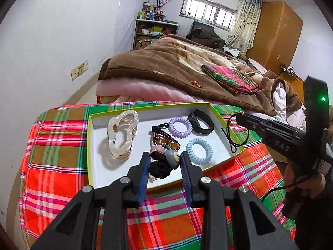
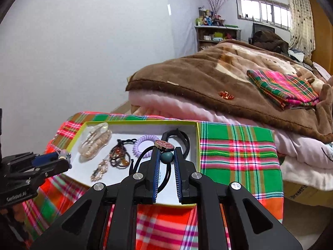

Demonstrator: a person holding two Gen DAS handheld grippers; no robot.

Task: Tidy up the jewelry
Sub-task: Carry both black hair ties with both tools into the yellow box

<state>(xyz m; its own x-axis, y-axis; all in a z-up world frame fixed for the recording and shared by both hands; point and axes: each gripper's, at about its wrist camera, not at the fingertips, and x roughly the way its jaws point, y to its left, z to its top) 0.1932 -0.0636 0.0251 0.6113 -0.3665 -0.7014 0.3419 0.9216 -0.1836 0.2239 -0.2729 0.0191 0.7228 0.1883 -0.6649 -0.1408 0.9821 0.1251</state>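
Note:
A white box with a yellow-green rim (image 1: 91,143) (image 2: 197,137) lies on a plaid cloth. It holds a clear hair claw (image 1: 121,134), a dark bead bracelet (image 1: 164,137), a purple coil tie (image 1: 180,127), a blue coil tie (image 1: 199,150) and a black band (image 1: 200,121). My left gripper (image 1: 165,159) is shut on a black hair tie with grey and pink charms (image 1: 172,158), low over the box's near side. My right gripper (image 2: 166,156) is shut on a black elastic hair tie with a teal bead (image 2: 166,157) and a round pink charm (image 2: 164,144), above the box's right part.
The plaid cloth (image 1: 62,137) covers a small table that ends just left of the box. Behind it is a bed with a brown blanket (image 1: 166,62), a folded plaid cloth (image 1: 229,77) and small orange beads (image 1: 196,84). A white wall stands at left.

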